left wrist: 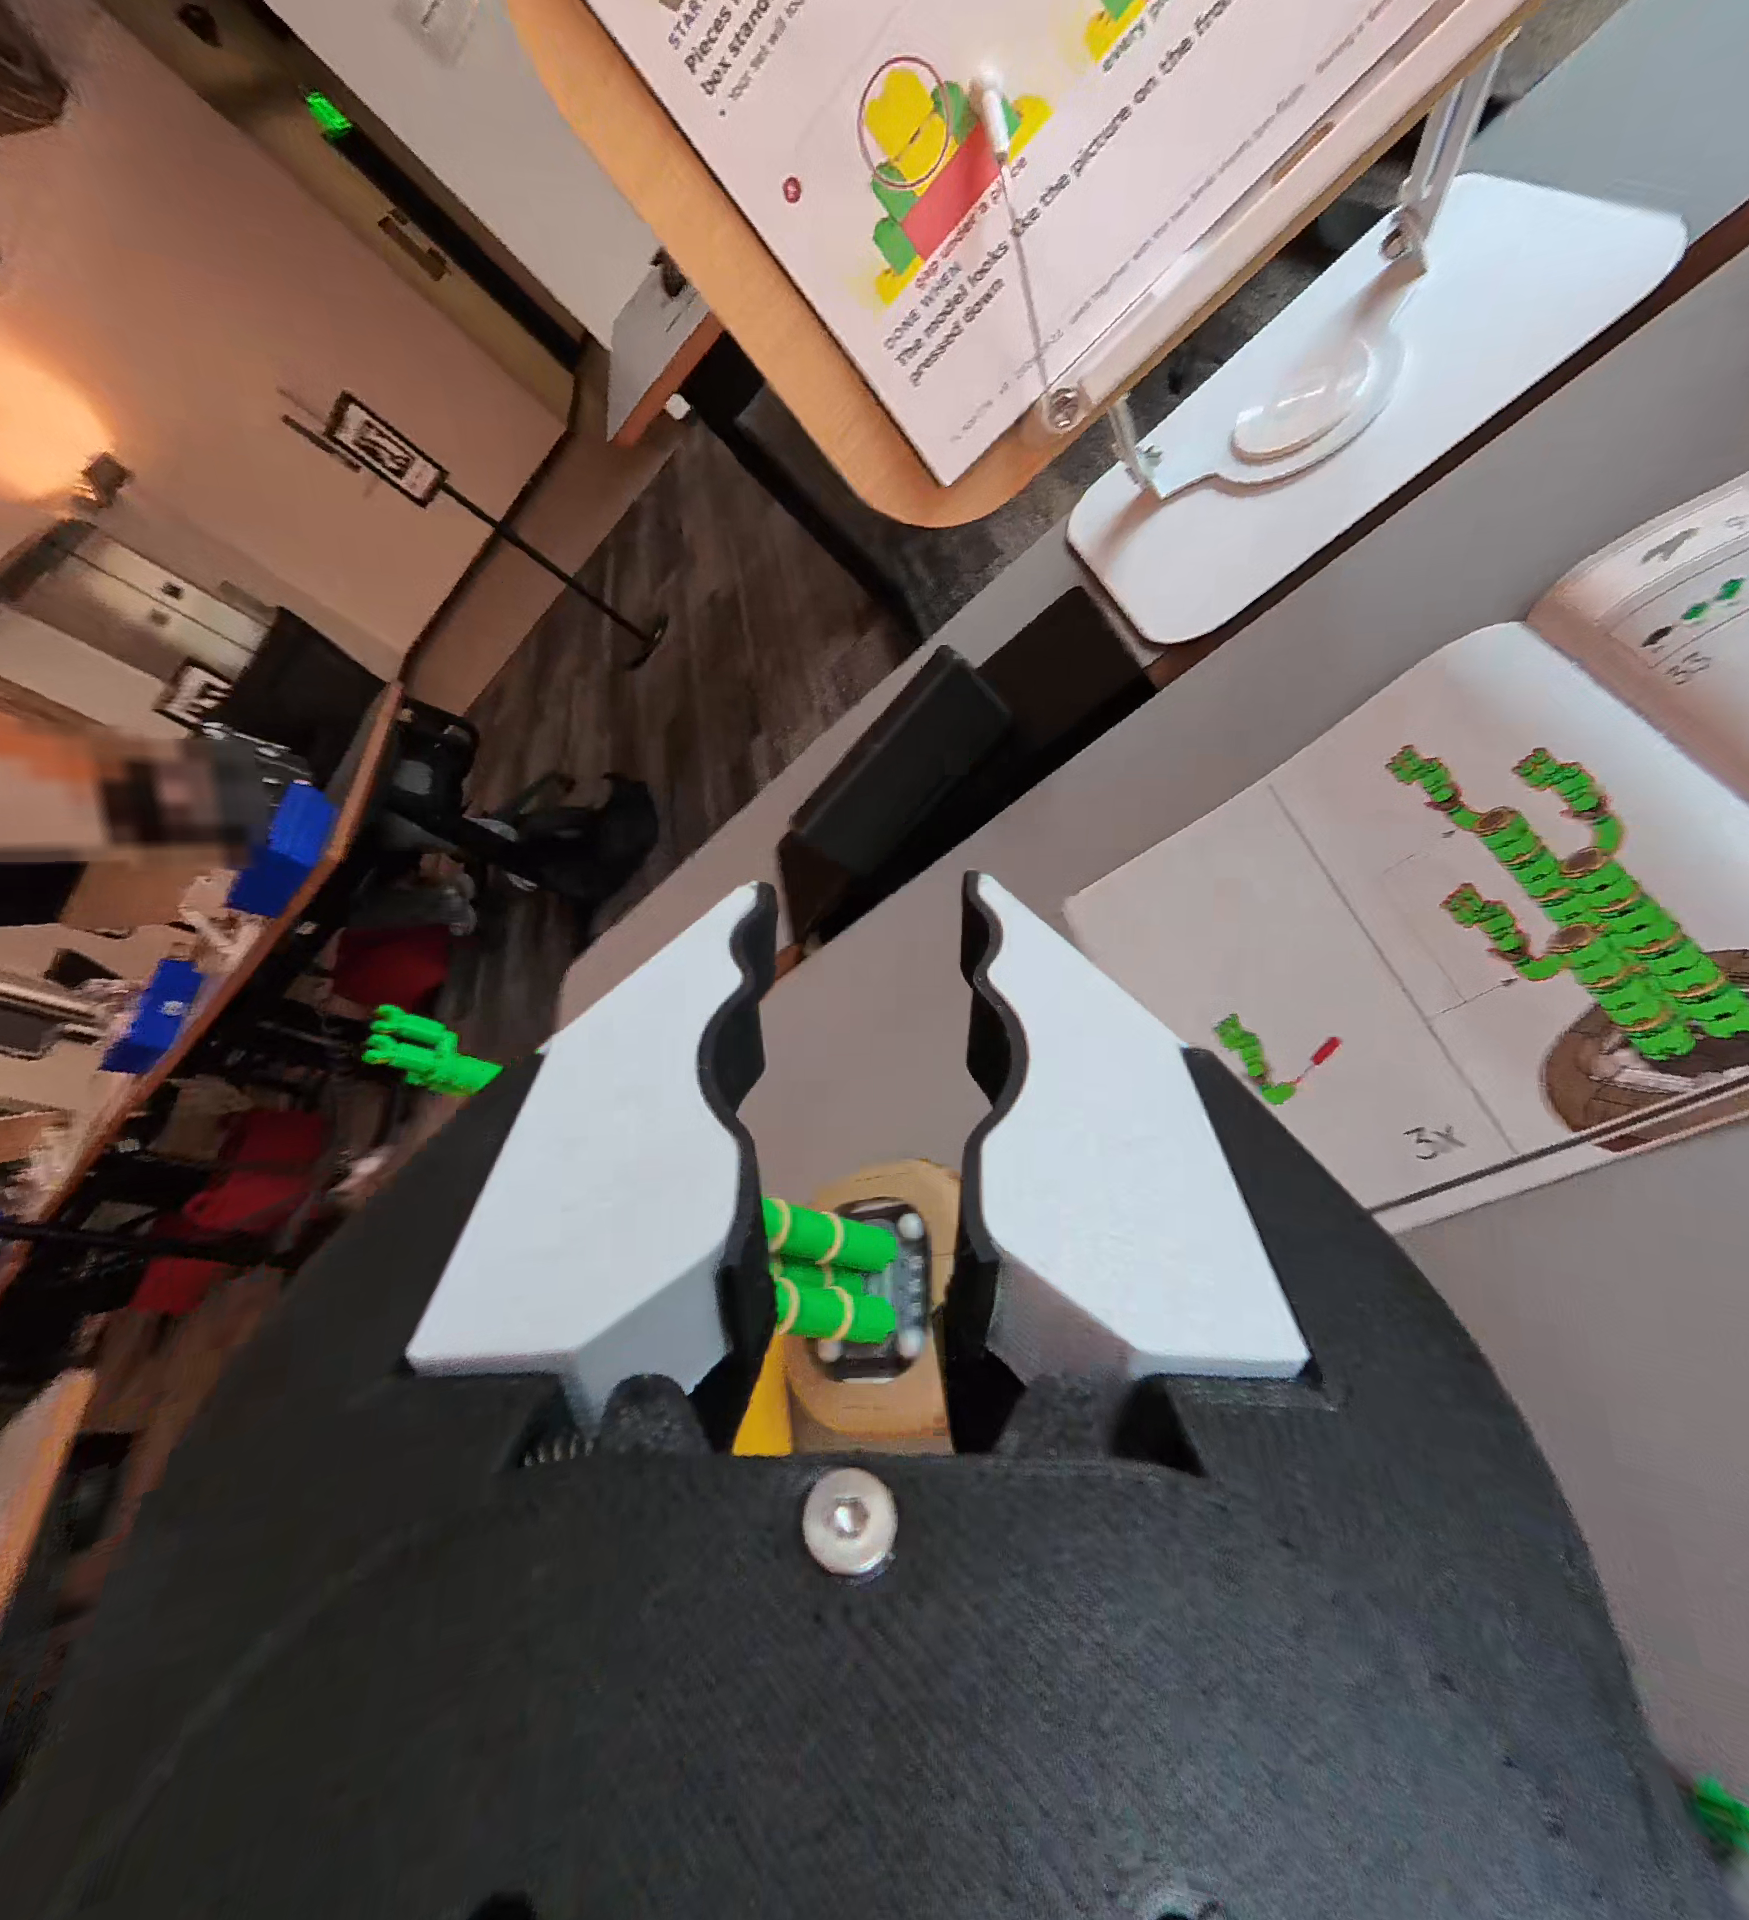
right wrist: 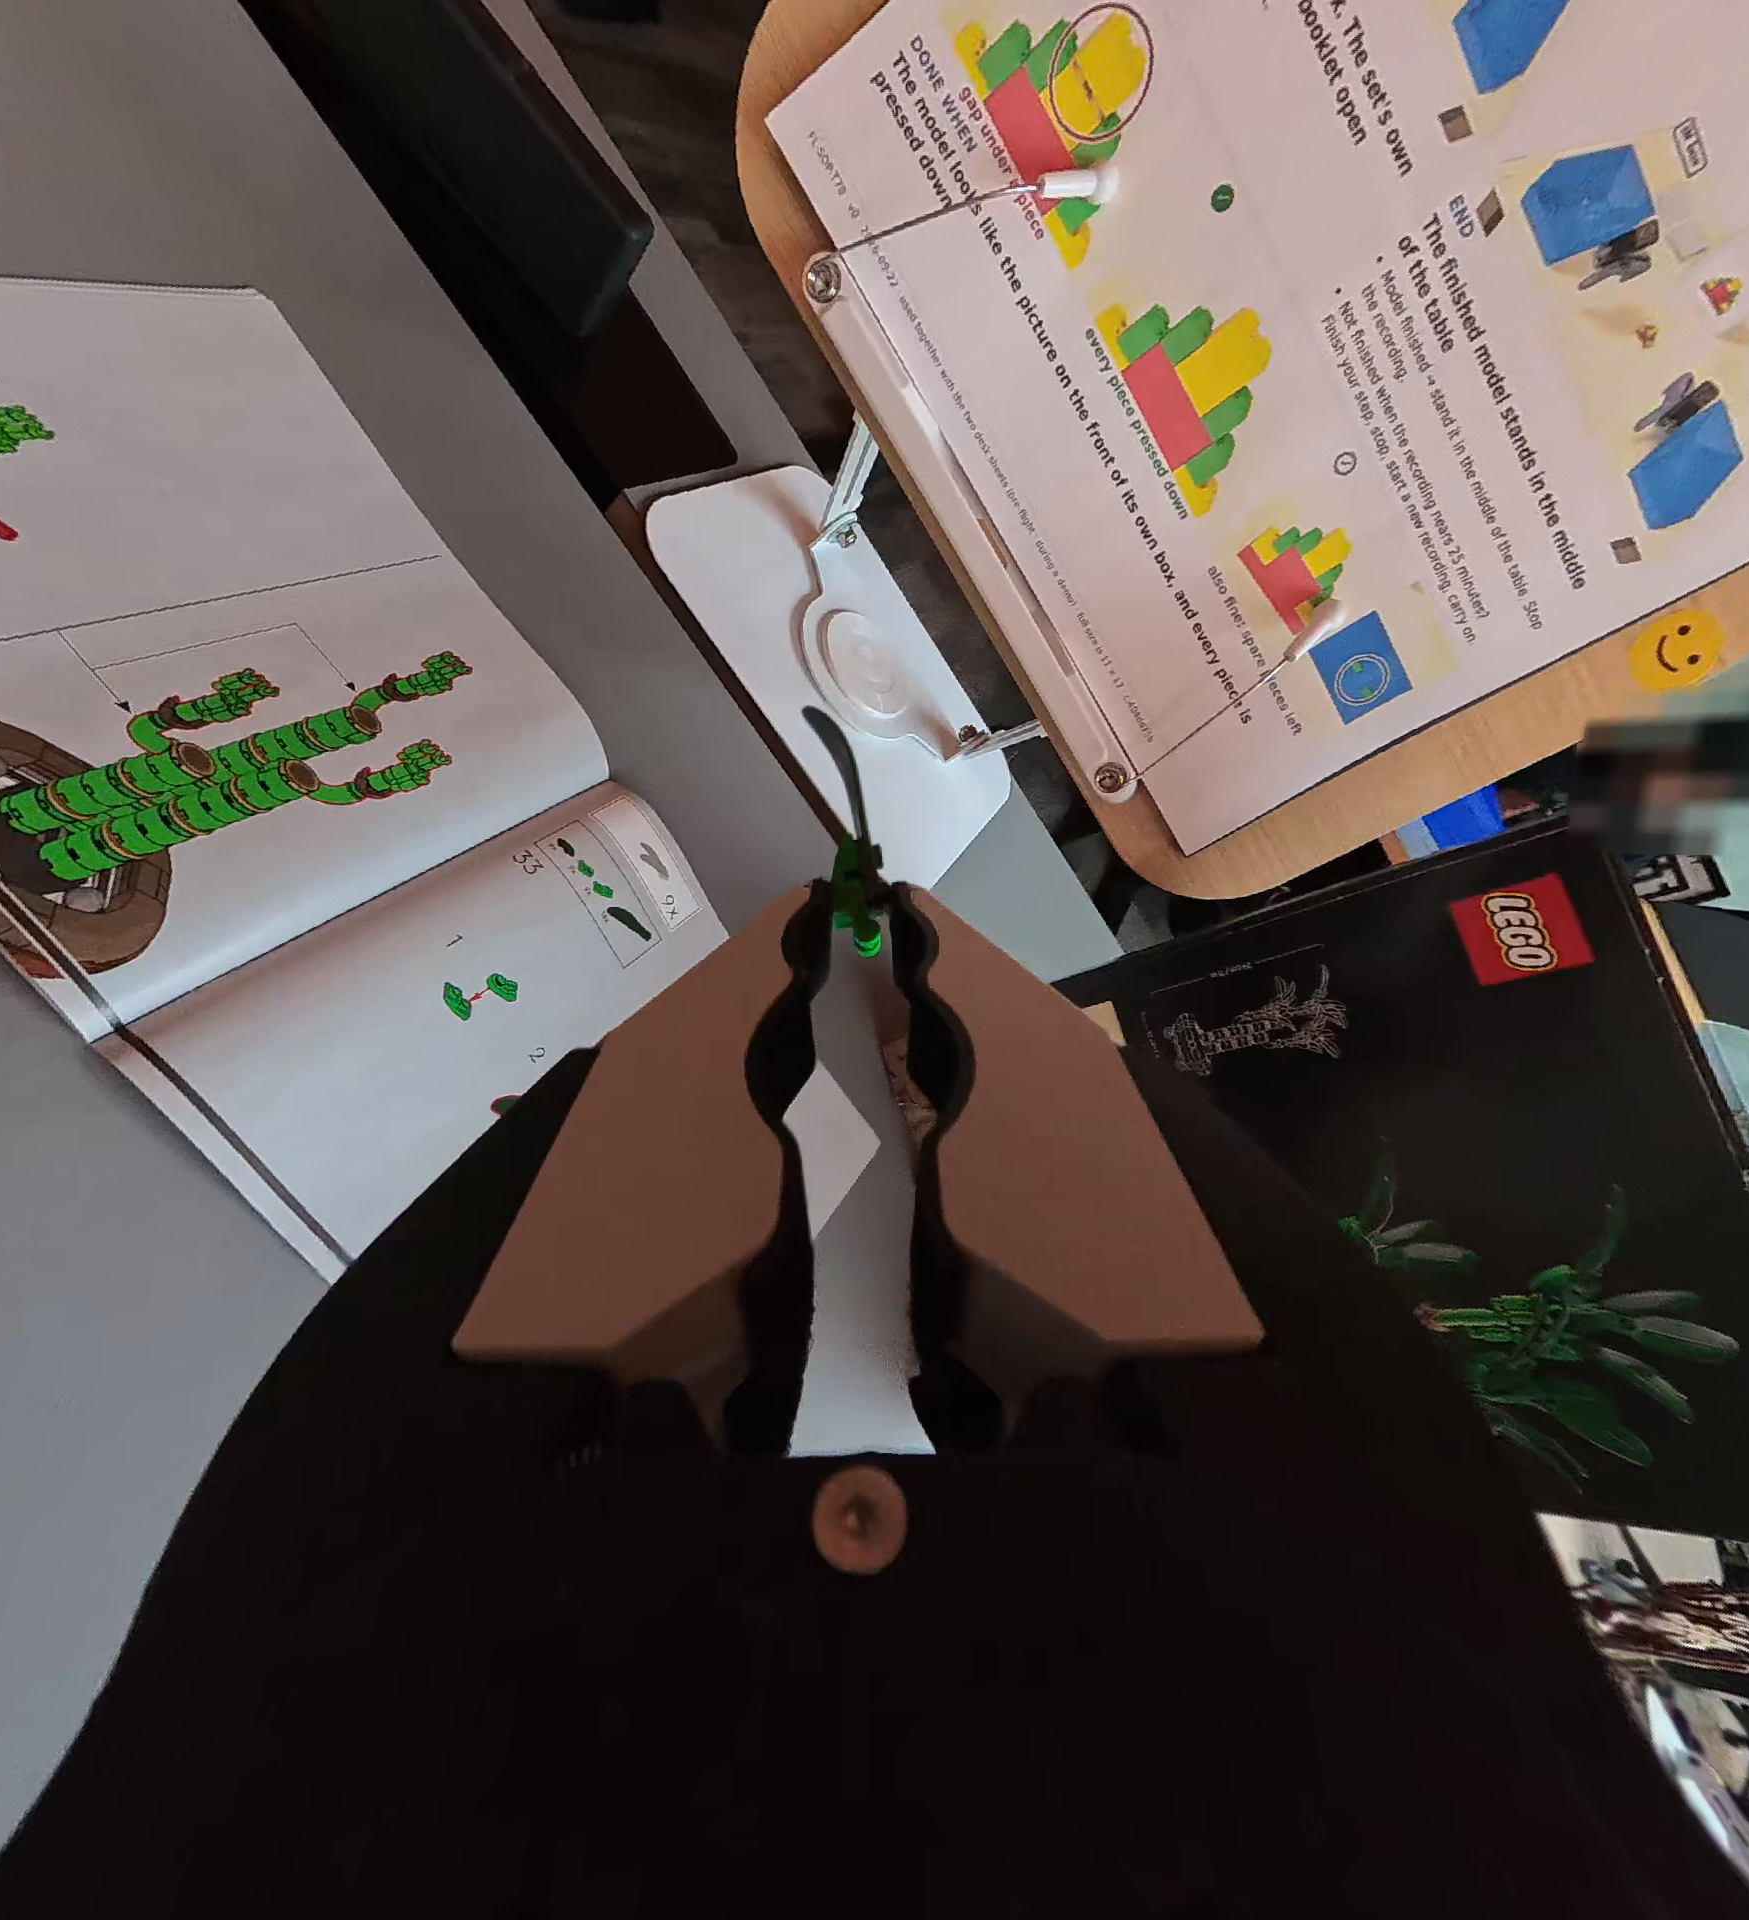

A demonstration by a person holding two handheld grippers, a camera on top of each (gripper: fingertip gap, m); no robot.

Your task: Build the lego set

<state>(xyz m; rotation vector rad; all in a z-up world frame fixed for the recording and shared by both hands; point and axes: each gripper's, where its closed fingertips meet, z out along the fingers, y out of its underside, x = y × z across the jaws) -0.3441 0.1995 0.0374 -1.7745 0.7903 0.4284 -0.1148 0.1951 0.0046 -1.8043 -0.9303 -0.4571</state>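
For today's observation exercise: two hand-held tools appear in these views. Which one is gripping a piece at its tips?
The right tool, with brown fingers, pinches a small green leaf piece at its tips. The left tool, white-fingered, stands open with nothing between its tips.

From my seat I count two hand-held grippers — the left hand-held gripper (left wrist: 868, 997) with two pale grey fingers (left wrist: 621, 1164), the right hand-held gripper (right wrist: 854, 914) with two brown fingers (right wrist: 683, 1153). One small green leaf piece (right wrist: 857, 894) sits in the right one's tips. Below the left I make out one tan base (left wrist: 880, 1392) carrying green stalks (left wrist: 828, 1273) — at least two, the rest hidden. One open instruction booklet (right wrist: 257, 582) lies on the one grey worktop (right wrist: 122, 156), one stand (right wrist: 797, 582) holds one printed sheet (right wrist: 1265, 343), and there is one black set box (right wrist: 1472, 1143). One loose green bit (left wrist: 1724, 1816) shows at the left view's edge.
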